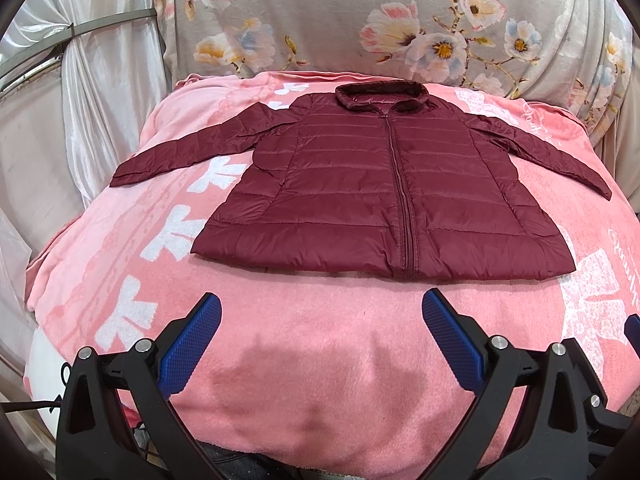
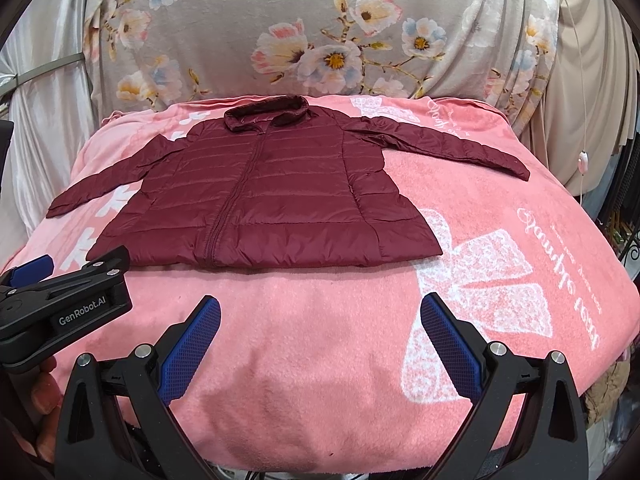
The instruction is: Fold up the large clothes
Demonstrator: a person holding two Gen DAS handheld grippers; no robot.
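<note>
Nearest me, my left gripper and right gripper hover with fingers spread, holding nothing, above the pink blanket. Beyond them the maroon puffer jacket lies flat, zipped, hem toward me, both sleeves splayed out — untouched. My worry is the slick quilted shell: a shallow pinch could slip, or drag the blanket up with it — skewing the fold.

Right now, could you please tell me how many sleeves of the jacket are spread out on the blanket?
2. The jacket lies flat, zipped, collar at the far side. One sleeve stretches out to the left, the other sleeve to the right, both on the pink blanket. Neither is hidden.
</note>
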